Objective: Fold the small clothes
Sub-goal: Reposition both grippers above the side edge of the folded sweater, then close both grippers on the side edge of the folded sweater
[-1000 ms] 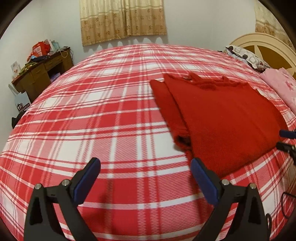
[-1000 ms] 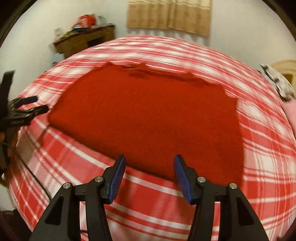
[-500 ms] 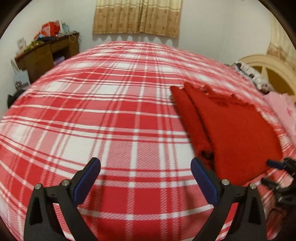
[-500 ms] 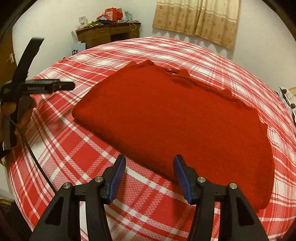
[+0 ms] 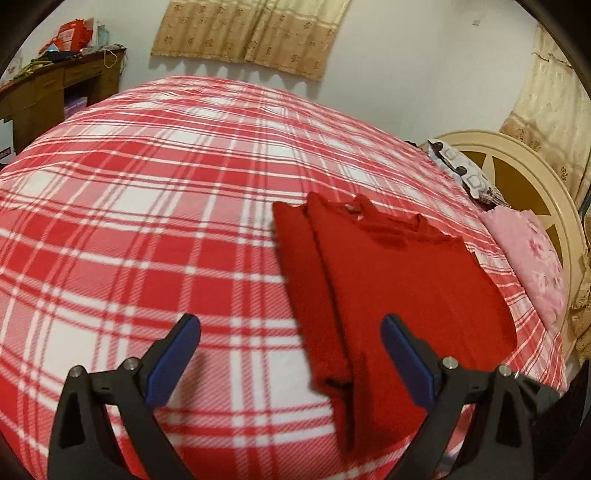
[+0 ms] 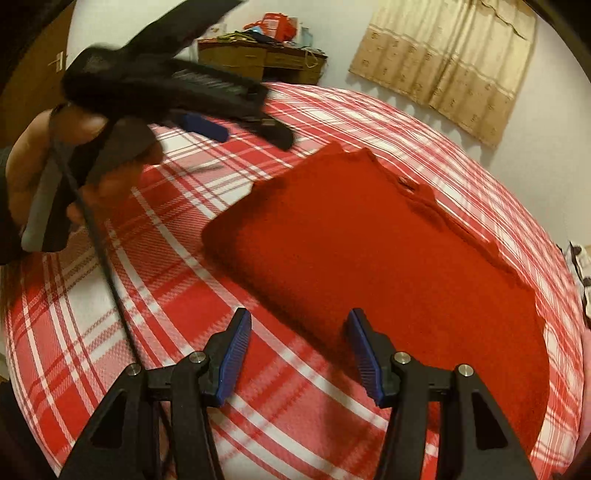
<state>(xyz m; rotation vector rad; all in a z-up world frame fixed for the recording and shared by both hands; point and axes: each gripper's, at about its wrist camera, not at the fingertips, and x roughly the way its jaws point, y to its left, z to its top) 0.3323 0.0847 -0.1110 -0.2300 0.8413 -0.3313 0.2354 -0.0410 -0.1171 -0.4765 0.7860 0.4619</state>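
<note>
Right gripper (image 6: 297, 354): jaws spread, empty, above the near hem of the sweater (image 6: 388, 266). Left gripper (image 5: 290, 363): jaws spread wide, empty, over the sweater's (image 5: 391, 291) left folded edge. Sweater lies flat, folded, on the plaid bed (image 5: 129, 221). Farther right: pink cloth (image 5: 532, 262), headboard (image 5: 524, 173). Desk (image 5: 51, 85) and curtain (image 5: 251, 33) at the wall.

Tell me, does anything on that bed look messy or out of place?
Nothing stands out. The red sweater lies flat on the plaid bedspread, one side strip folded over. Both grippers, left and right, are open and empty.
</note>
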